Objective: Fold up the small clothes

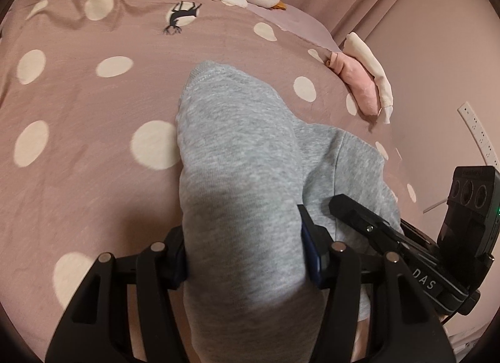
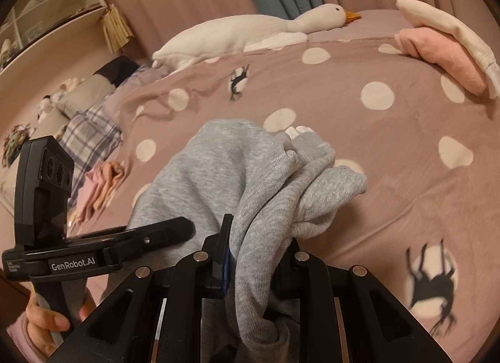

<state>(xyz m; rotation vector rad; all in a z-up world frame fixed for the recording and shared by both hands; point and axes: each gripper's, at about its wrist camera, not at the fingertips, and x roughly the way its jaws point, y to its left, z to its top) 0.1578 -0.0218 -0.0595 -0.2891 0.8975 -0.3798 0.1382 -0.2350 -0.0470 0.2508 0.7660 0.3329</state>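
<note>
A small grey sweat garment (image 1: 237,150) lies partly on the pink spotted bedspread (image 1: 93,97). My left gripper (image 1: 247,253) is shut on one part of it, and the cloth drapes forward between the fingers. My right gripper (image 2: 250,256) is shut on a bunched part of the same grey garment (image 2: 237,169), lifted a little off the bed. Each gripper shows in the other's view: the right one (image 1: 390,231) at the right of the left wrist view, the left one (image 2: 109,247) at the left of the right wrist view.
A folded pink garment (image 1: 359,82) and a cream one (image 1: 372,63) are stacked at the bed's far right edge. A white goose plush (image 2: 237,32) lies at the head of the bed. More clothes (image 2: 100,185) and a plaid cloth (image 2: 90,131) lie at the left.
</note>
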